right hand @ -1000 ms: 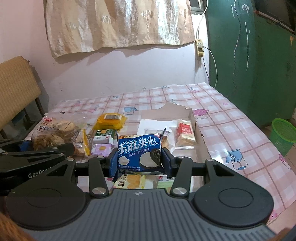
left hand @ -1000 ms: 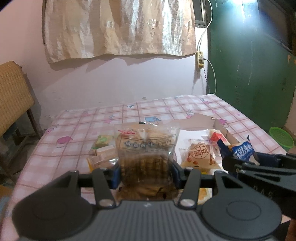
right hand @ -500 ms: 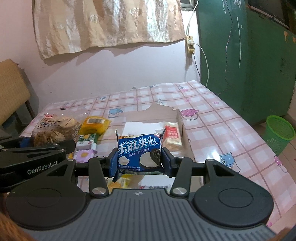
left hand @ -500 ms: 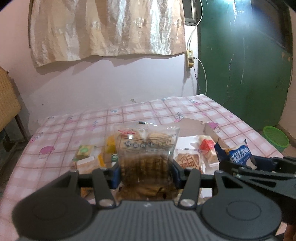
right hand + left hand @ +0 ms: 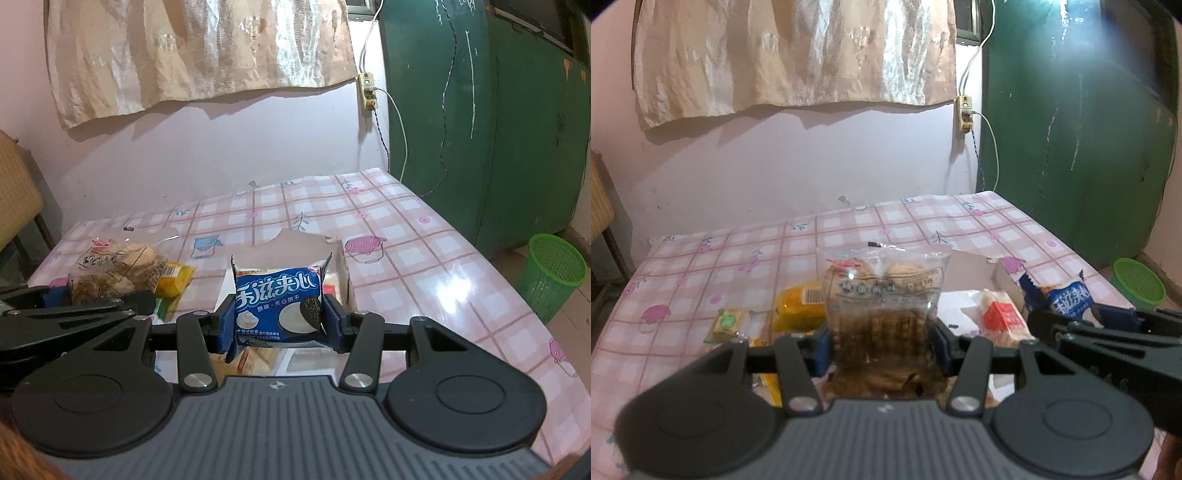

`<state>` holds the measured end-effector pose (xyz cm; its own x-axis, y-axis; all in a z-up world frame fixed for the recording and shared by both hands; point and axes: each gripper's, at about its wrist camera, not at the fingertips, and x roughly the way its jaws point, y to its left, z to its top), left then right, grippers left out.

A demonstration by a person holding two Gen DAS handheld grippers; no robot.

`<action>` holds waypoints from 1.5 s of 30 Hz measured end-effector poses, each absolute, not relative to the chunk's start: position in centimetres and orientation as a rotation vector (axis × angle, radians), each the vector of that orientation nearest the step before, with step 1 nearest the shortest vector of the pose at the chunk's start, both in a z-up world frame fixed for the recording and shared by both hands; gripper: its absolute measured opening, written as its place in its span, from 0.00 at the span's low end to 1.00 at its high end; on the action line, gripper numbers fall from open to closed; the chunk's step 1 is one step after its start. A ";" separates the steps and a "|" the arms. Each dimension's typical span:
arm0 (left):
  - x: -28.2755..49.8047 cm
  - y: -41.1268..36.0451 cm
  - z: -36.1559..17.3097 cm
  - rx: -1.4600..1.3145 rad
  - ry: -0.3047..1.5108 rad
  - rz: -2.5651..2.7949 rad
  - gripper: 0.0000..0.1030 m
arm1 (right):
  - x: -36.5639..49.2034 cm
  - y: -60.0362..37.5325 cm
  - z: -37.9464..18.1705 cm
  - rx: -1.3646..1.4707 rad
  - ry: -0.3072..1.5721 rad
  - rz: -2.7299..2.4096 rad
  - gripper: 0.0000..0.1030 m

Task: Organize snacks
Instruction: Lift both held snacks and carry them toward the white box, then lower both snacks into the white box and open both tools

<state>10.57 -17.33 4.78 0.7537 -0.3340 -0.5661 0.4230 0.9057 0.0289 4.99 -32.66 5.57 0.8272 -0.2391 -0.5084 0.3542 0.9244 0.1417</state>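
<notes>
My left gripper [image 5: 882,345] is shut on a clear bag of brown biscuits [image 5: 882,295] and holds it above the table. My right gripper [image 5: 279,319] is shut on a blue sandwich-cookie packet [image 5: 277,302], held above an open cardboard box [image 5: 341,269]. The blue packet also shows at the right of the left wrist view [image 5: 1067,299], and the biscuit bag at the left of the right wrist view [image 5: 114,266]. A red-and-white packet [image 5: 1003,317] lies in the box. A yellow packet [image 5: 799,304] and a green one [image 5: 728,323] lie on the table.
The table has a pink checked cloth [image 5: 406,236]. A green basket [image 5: 554,273] stands on the floor at the right by a green door [image 5: 480,129]. A woven chair [image 5: 14,192] stands at the left. The wall is close behind the table.
Both grippers have risen and swung to the right with their packets still held. The box and loose snacks now sit lower and closer under the fingers.
</notes>
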 end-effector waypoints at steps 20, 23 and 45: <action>16.2 -21.3 3.3 0.165 0.620 -0.449 0.50 | 12.6 -38.0 5.0 0.271 0.535 -0.333 0.58; 17.1 -21.8 2.9 0.163 0.628 -0.457 0.50 | 13.4 -38.6 4.6 0.269 0.543 -0.334 0.58; 21.1 -21.5 0.9 -0.020 0.716 -0.546 0.64 | 16.1 -40.2 3.7 0.264 0.527 -0.343 0.73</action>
